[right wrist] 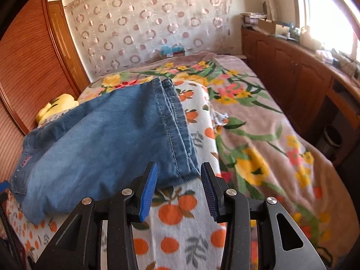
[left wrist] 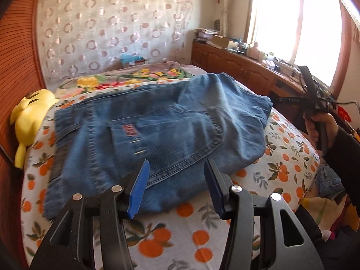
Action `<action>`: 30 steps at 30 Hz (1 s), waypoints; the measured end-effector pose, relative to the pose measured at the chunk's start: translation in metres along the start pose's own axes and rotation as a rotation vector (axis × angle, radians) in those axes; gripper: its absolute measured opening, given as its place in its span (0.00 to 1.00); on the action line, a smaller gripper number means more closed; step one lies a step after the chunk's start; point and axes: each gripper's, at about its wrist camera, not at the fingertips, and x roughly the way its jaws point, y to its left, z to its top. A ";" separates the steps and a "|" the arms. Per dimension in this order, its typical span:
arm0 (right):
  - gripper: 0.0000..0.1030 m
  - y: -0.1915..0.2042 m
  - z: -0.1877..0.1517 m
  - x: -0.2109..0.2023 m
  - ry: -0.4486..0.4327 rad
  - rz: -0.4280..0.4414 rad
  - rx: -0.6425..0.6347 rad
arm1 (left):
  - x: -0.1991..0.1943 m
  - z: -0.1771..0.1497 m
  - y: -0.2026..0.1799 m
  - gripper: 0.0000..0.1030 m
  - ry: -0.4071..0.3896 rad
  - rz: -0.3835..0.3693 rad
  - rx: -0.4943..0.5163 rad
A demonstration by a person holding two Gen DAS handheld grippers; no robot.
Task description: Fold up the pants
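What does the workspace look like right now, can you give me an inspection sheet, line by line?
Surface: bed, orange-print sheet, floral blanket beyond.
Job's things: jeans folded over, lying on the sheet.
Clutter: yellow plush toy beside the jeans.
Grippers: left claw open, empty; right claw open, empty, near the hem.
Cables: black cable by the right hand.
Surroundings: wooden cabinets, cluttered sill, bright window, patterned curtain.

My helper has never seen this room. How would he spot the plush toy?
Find the bed with the orange-print blanket. At its edge against the wooden wall lies the plush toy, beside the jeans. Nothing else there is plain yellow.
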 end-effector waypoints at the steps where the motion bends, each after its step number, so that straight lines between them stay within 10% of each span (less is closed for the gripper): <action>1: 0.40 0.001 0.002 0.003 0.007 0.006 -0.002 | 0.003 0.001 -0.001 0.50 0.005 0.001 0.002; 7: 0.40 -0.003 0.013 0.020 0.063 0.019 -0.038 | 0.012 0.002 -0.004 0.50 0.027 -0.009 -0.001; 9: 0.12 -0.002 0.014 0.022 0.067 0.005 -0.061 | 0.012 0.001 -0.006 0.50 0.028 -0.015 -0.003; 11: 0.06 -0.001 0.015 0.010 0.016 0.018 -0.086 | 0.013 0.001 -0.009 0.50 0.030 -0.020 0.001; 15: 0.06 -0.010 0.018 -0.018 -0.095 0.004 -0.015 | 0.015 0.001 -0.013 0.50 0.032 -0.029 0.005; 30: 0.24 0.009 -0.043 -0.041 -0.021 -0.030 -0.052 | 0.032 0.007 -0.079 0.50 0.046 -0.146 0.095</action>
